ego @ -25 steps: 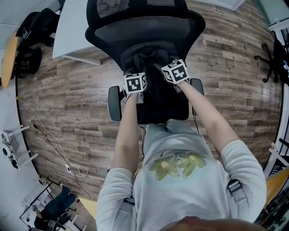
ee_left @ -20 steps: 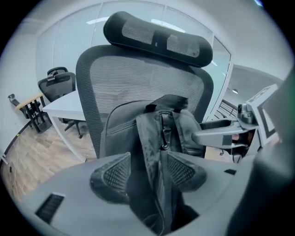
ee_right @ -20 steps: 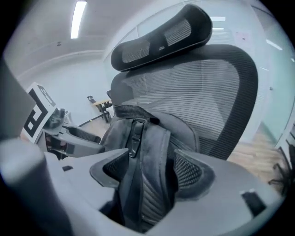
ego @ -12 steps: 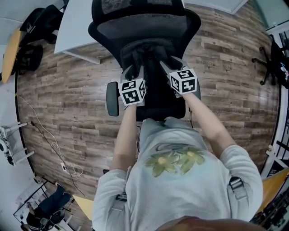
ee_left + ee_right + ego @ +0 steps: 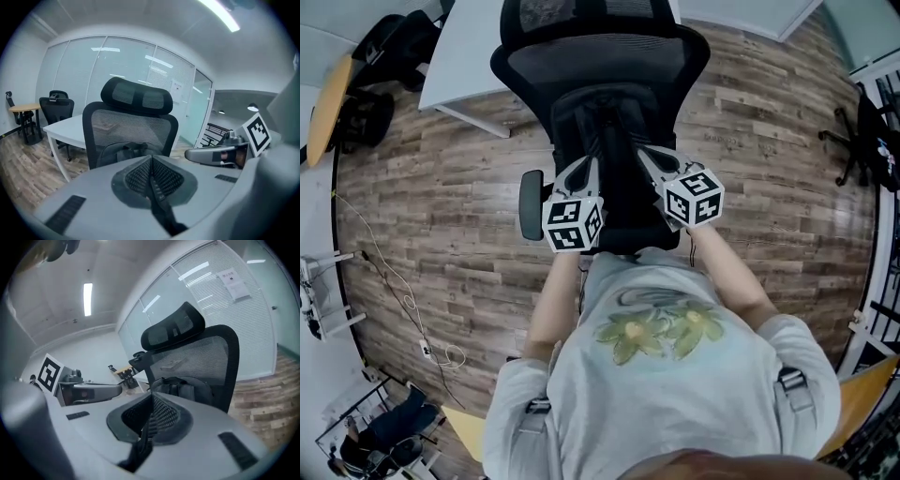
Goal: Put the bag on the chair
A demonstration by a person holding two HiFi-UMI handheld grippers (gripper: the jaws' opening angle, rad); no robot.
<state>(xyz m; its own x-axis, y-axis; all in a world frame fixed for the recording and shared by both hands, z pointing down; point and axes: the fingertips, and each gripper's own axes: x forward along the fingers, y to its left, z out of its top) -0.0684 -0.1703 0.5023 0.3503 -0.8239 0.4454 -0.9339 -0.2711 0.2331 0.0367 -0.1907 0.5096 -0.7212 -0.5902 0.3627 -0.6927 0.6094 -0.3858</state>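
1. The bag (image 5: 611, 141) is dark and soft. It sits on the seat of the chair (image 5: 600, 58), leaning against the mesh backrest between the 2 armrests. Nothing touches it.
2. The left gripper (image 5: 589, 169) has just been closing its jaws. They are now pressed together with nothing between them, and the tips are clear of the bag.
3. The right gripper (image 5: 649, 159) is the same: jaws just closed, pad against pad, empty and apart from the bag.
4. Change: 1 second ago both marker cubes were low over the seat, right at the bag. Now both are higher and nearer the person's chest, over the seat's front edge. The bag has not shifted.
5. Reading: the bag is released and placed, so the task looks done and the hands only need to finish clearing away. Bag and seat are both black, so I cannot tell exactly how its base sits, but it shows no lean toward the edge.
6. Around it: a white tabletop (image 5: 469, 56) stands behind the chair, on a wood-plank floor (image 5: 441, 206).
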